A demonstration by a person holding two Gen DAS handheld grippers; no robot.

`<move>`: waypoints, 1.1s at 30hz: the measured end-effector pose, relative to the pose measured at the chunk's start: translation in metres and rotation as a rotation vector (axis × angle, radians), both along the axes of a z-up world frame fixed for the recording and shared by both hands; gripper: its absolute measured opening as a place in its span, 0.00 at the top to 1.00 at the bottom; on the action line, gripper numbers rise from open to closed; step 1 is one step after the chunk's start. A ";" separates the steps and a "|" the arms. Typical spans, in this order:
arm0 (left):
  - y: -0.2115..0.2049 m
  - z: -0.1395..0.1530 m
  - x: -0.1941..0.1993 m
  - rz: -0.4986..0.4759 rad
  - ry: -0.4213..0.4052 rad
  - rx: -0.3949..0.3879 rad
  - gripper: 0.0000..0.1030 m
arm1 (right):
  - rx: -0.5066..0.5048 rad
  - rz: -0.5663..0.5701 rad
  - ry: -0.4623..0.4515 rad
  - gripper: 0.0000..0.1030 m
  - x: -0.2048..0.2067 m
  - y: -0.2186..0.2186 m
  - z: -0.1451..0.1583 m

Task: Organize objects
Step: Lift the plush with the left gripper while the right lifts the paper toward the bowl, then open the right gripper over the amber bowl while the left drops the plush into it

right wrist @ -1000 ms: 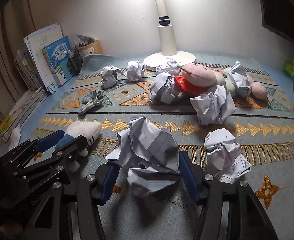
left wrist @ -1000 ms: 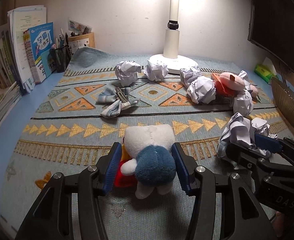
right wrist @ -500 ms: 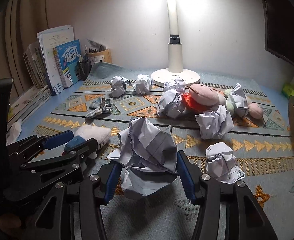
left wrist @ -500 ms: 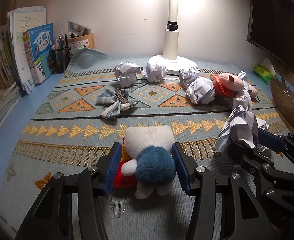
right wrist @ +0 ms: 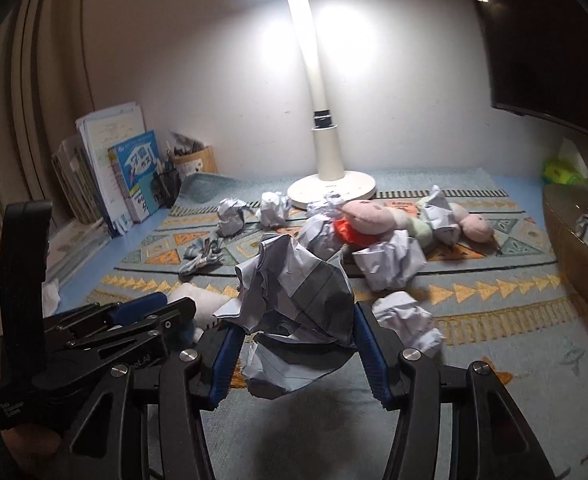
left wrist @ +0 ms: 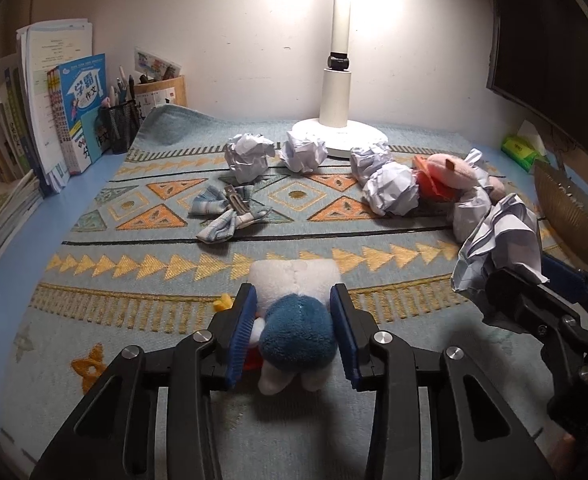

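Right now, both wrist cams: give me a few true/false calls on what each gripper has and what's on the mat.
1. The left gripper has the blue-and-white plush toy between its closing jaws. True.
2. The right gripper is empty. False: it holds a crumpled paper.
3. The lamp is off. False: its head glows.
4. The striped cloth lies on the patterned mat. True.
5. The pink plush stands upright. False: it lies among paper balls.

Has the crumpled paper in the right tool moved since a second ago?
Yes. The crumpled paper, clamped in the right tool, has risen off the patterned mat toward the basket.
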State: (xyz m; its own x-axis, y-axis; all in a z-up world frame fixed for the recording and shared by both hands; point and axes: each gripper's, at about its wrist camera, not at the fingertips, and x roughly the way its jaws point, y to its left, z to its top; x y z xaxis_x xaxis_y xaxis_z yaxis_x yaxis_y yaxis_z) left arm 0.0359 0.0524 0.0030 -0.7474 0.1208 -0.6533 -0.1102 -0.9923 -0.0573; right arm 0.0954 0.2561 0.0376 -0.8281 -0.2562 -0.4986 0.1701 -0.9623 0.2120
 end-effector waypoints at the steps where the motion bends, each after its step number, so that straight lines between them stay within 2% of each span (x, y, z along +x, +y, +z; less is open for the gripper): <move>1: 0.004 0.005 0.003 -0.016 0.002 0.019 0.73 | -0.016 -0.031 0.015 0.49 0.004 0.016 0.009; 7: 0.063 0.053 0.011 -0.148 0.094 0.062 0.80 | -0.065 -0.259 0.155 0.49 0.045 0.121 0.067; 9: 0.082 0.069 0.009 -0.198 0.118 0.062 0.80 | -0.071 -0.326 0.164 0.49 0.056 0.150 0.074; 11: 0.079 0.085 0.008 -0.228 0.132 0.091 0.78 | -0.092 -0.349 0.166 0.49 0.065 0.173 0.073; 12: 0.069 0.091 0.006 -0.239 0.117 0.131 0.63 | -0.097 -0.360 0.166 0.49 0.067 0.181 0.071; 13: 0.053 0.095 0.003 -0.229 0.098 0.180 0.53 | -0.097 -0.371 0.161 0.49 0.067 0.187 0.067; 14: 0.033 0.095 0.000 -0.190 0.090 0.229 0.29 | -0.099 -0.377 0.150 0.49 0.066 0.192 0.062; 15: 0.012 0.093 0.000 -0.132 0.095 0.258 0.22 | -0.109 -0.379 0.135 0.49 0.063 0.196 0.057; 17: -0.017 0.078 -0.003 -0.044 0.049 0.236 0.24 | -0.143 -0.369 0.107 0.49 0.056 0.201 0.046; 18: -0.024 0.065 -0.006 -0.018 -0.004 0.197 0.31 | -0.159 -0.355 0.096 0.49 0.053 0.200 0.041; 19: -0.027 0.051 -0.009 -0.007 -0.052 0.169 0.35 | -0.170 -0.343 0.088 0.49 0.050 0.199 0.038; 21: -0.026 0.023 -0.014 -0.037 -0.153 0.174 0.36 | -0.173 -0.321 0.078 0.49 0.047 0.194 0.034; 24: -0.010 -0.002 -0.019 -0.004 -0.209 0.100 0.36 | -0.133 -0.323 0.091 0.49 0.051 0.190 0.034; 25: -0.004 -0.006 -0.021 -0.008 -0.210 0.070 0.39 | -0.124 -0.331 0.096 0.49 0.053 0.191 0.035; 26: 0.003 -0.010 -0.022 -0.013 -0.211 0.039 0.61 | -0.122 -0.342 0.101 0.49 0.055 0.195 0.036; 28: 0.014 -0.010 -0.023 0.000 -0.207 -0.024 0.65 | -0.126 -0.375 0.112 0.49 0.060 0.207 0.040; 30: 0.023 0.005 -0.018 -0.014 -0.159 -0.026 0.67 | -0.122 -0.418 0.121 0.49 0.062 0.220 0.049; 33: 0.060 0.038 -0.013 -0.112 -0.069 -0.028 0.67 | -0.092 -0.483 0.124 0.48 0.055 0.240 0.072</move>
